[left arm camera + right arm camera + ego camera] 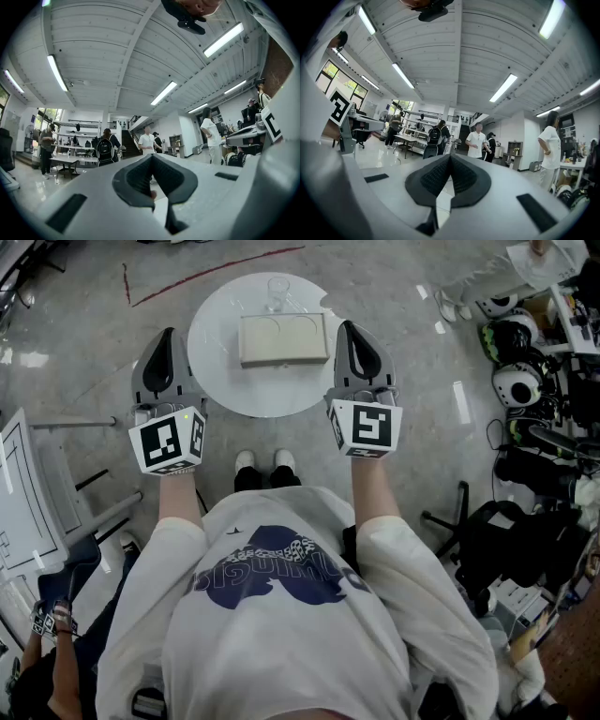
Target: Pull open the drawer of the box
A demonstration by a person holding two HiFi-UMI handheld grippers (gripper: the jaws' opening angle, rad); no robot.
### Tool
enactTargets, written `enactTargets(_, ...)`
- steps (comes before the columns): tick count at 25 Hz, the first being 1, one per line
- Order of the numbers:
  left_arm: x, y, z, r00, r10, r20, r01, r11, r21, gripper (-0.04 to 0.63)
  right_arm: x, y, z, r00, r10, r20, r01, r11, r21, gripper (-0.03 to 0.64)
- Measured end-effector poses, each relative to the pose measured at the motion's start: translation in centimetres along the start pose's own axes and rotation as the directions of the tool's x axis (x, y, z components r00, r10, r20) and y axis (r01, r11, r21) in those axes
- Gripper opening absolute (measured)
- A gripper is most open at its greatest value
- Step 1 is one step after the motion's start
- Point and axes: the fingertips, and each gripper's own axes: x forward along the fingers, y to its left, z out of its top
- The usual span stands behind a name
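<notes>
1. The flat beige rectangular box (283,339) lies at the middle of the round white smooth-topped table (217,371). Its top has two shallow round recesses, and its outline reads as one plain rectangle.
2. Just behind the box stands a small clear item (277,292), too faint to identify.
3. The left gripper (169,336), a rounded grey plastic shell with a white marker cube at its rear, is held at the table's left edge, beside the box and apart from it. Its black ribbed pads (138,178) are pressed together with nothing between them.
4. The right gripper (349,330), of the same build, is held at the table's right edge, near the box's right end but not touching it. Its ribbed pads (436,178) also meet, empty.
5. The polished grey floor (84,324) is glossy and carries a thin red line (216,273).
6. Both gripper views tilt up at a white ribbed ceiling (103,42) with long light strips.
</notes>
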Motion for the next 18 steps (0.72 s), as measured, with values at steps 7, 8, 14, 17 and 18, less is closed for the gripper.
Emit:
enactTargets(7,-0.3,0.1,-0.1,1.000,0.006,-0.004,-0.006,1.000,0.000,0.008,-0.2,0.0,0.0,1.000,0.004,-0.005,-0.004,1.000,-0.014,-0.003)
enactTargets(8,-0.4,0.0,-0.1,1.000,0.006,-0.004,-0.006,1.000,0.000,0.008,-0.3,0.1,0.0,1.000,0.006,-0.005,-0.006,1.000,-0.018,-0.003)
enactTargets(14,-1.3,-0.1,-0.4,1.000,0.014,-0.019,-0.014,1.000,-0.011,0.008,-0.9,0.2,-0.3,1.000,0.022,-0.015,-0.022,0.999,-0.024,-0.003)
enactTargets(17,-1.8,0.2,-0.7,0.999,0.025,-0.040,-0.026,0.999,-0.033,0.008,-1.2,0.6,-0.5,0.998,0.056,-0.019,-0.055,0.998,0.015,-0.003)
enactTargets(18,-1.9,0.4,-0.8,0.999,0.029,-0.046,-0.031,0.999,-0.038,0.008,-1.2,0.7,-0.5,0.998,0.067,-0.020,-0.066,0.997,0.027,-0.003)
